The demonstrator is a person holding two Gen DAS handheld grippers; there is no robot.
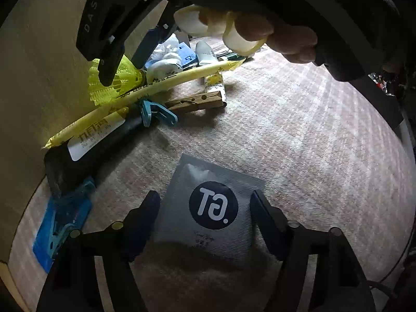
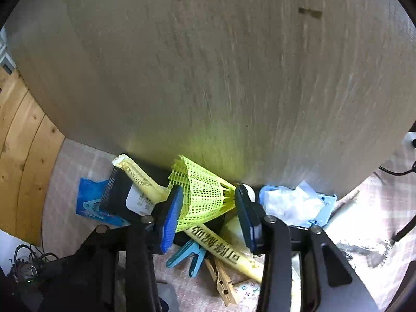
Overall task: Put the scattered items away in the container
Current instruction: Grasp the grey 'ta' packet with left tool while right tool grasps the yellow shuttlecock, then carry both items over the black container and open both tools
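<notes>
My left gripper is open, its jaws on either side of a grey sachet with a dark round logo, lying flat on the pinkish cloth. My right gripper is open around a yellow plastic shuttlecock, pads close to it but not clearly pressing; it also shows in the left wrist view. The shuttlecock lies against a tall beige wall on a pile of items. No container opening is in view.
The pile holds a long yellow packet, a black wallet-like item, a teal clip, a wooden clothespin, a blue packet, white wrappers. A wooden floor lies left.
</notes>
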